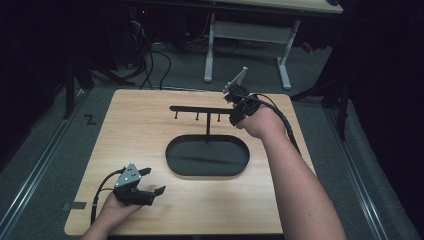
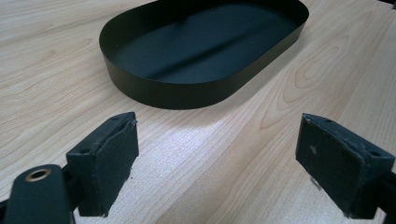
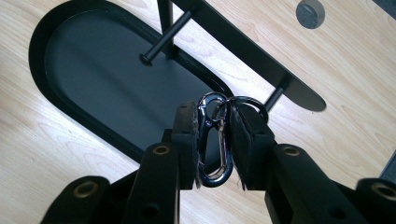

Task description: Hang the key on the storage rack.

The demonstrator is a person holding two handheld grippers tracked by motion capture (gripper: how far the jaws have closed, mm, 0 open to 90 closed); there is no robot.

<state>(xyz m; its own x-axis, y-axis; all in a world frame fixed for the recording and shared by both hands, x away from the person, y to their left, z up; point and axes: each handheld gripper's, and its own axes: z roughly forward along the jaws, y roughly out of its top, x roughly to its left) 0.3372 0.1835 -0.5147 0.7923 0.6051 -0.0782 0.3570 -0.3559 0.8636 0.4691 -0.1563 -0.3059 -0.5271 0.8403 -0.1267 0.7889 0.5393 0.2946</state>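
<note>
Right gripper view: my right gripper (image 3: 215, 140) clamps the carabiner (image 3: 215, 140), unhung, pegs (image 3: 164, 44) at twelve o'clock; left gripper (image 2: 217, 154) gapes idle.

The oval metal tray (image 2: 196, 88) is matt black all over, as is the thin metal hook rack (image 3: 243, 51) rising from it. Around the tray, the table (image 1: 135, 135) shows pale wood grain. Above the tray, a shiny silver snap clip (image 3: 215, 144) glints between black pads (image 3: 186, 140).
</note>
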